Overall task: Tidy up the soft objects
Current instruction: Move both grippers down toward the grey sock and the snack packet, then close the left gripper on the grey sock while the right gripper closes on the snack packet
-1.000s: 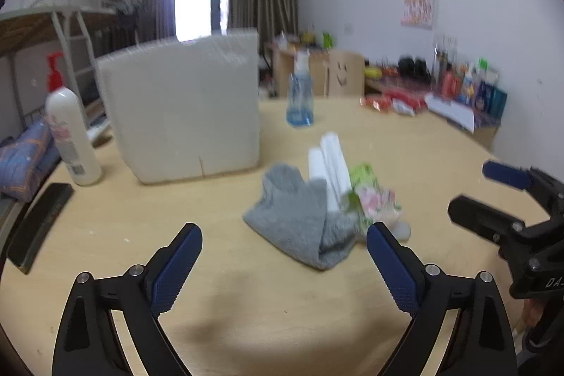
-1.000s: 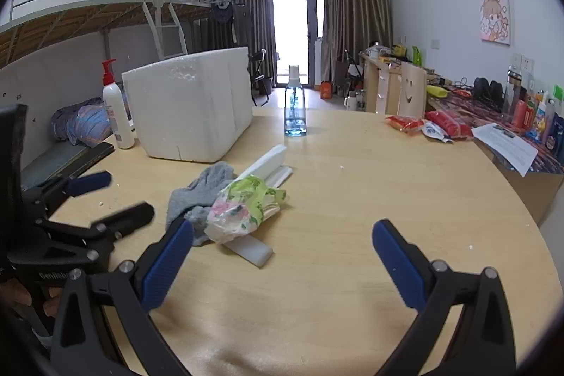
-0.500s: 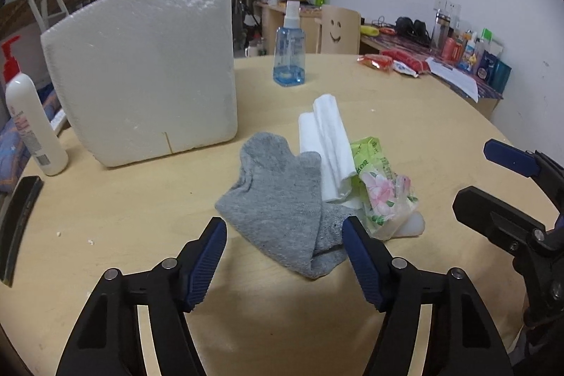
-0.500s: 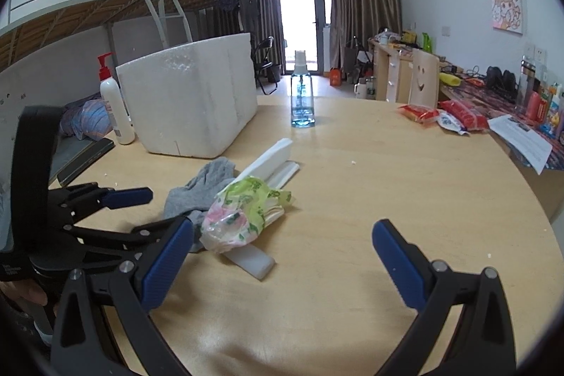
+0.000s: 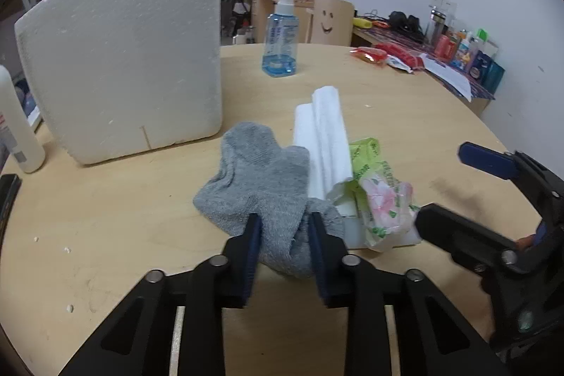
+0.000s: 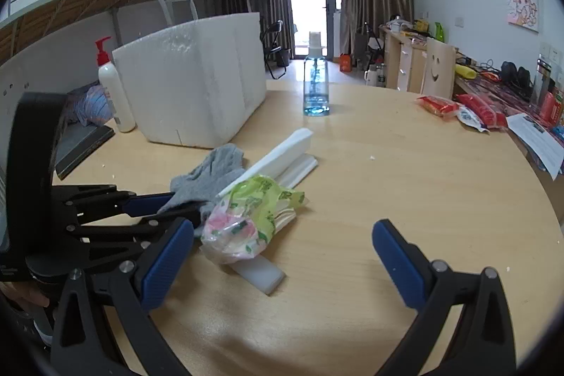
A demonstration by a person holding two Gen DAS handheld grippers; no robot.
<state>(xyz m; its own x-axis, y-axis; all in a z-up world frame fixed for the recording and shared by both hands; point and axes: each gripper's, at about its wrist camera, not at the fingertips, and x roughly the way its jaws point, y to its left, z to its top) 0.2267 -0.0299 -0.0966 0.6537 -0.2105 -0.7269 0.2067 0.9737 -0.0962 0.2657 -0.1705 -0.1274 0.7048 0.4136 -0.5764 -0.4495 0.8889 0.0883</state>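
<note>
A grey sock [image 5: 261, 178] lies on the round wooden table [image 5: 105, 235], beside a folded white cloth [image 5: 326, 133] and a green and pink floral plastic packet [image 5: 380, 199] resting on a white foam strip [image 6: 259, 275]. My left gripper [image 5: 283, 231] is shut on the near end of the grey sock. In the right wrist view the sock [image 6: 211, 175], the white cloth [image 6: 282, 154] and the packet [image 6: 246, 217] lie ahead to the left. My right gripper [image 6: 282, 256] is open and empty, just right of the packet.
A large white foam box [image 5: 130, 55] stands at the back left. A blue spray bottle [image 5: 281, 34] stands behind the pile. A white pump bottle [image 6: 112, 90] stands at the far left. Red snack packets [image 6: 458, 106] and papers lie at the right edge.
My left gripper moved forward onto the sock and closed from wide open to shut on its near end. The right gripper stayed open and nearly still.
</note>
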